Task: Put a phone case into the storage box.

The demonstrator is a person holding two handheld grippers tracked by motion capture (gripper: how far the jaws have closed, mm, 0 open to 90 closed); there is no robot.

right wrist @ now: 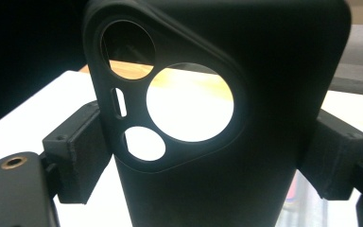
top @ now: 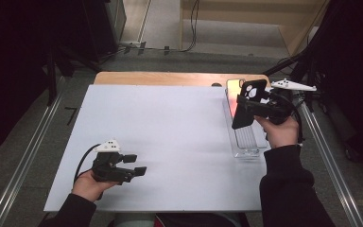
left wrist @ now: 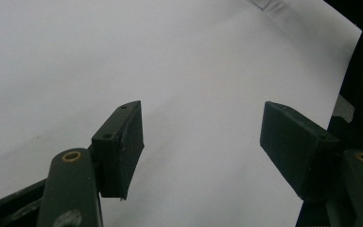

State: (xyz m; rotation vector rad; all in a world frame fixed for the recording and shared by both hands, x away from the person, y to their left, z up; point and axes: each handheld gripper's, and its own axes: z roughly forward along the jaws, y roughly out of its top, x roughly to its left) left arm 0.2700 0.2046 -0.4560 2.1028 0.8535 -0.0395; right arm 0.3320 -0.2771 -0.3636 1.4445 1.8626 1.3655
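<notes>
Left tool rests low over the near-left of the white tabletop, jaws standing apart with nothing between them; the left gripper view confirms bare sheet between the pads.

Right tool is raised over the far-right edge, clamped across the width of a black phone case. The case stands roughly upright, camera cut-outs toward the top (daylight visible through the holes in the right gripper view, so it is an empty shell). Pads press on its two long sides. Directly below sits a clear tray, with something reddish lying at its far end; cannot tell what it is.

Risks, as judged:
- The case is a thin, flexible shell squeezed at its edges; it could bow and pop out, dropping onto the tray.
- The grip sits low on the case, so a quick swing may tilt it.
- Lowering it carelessly could knock the tray rim and shift the tray off the right edge.
</notes>
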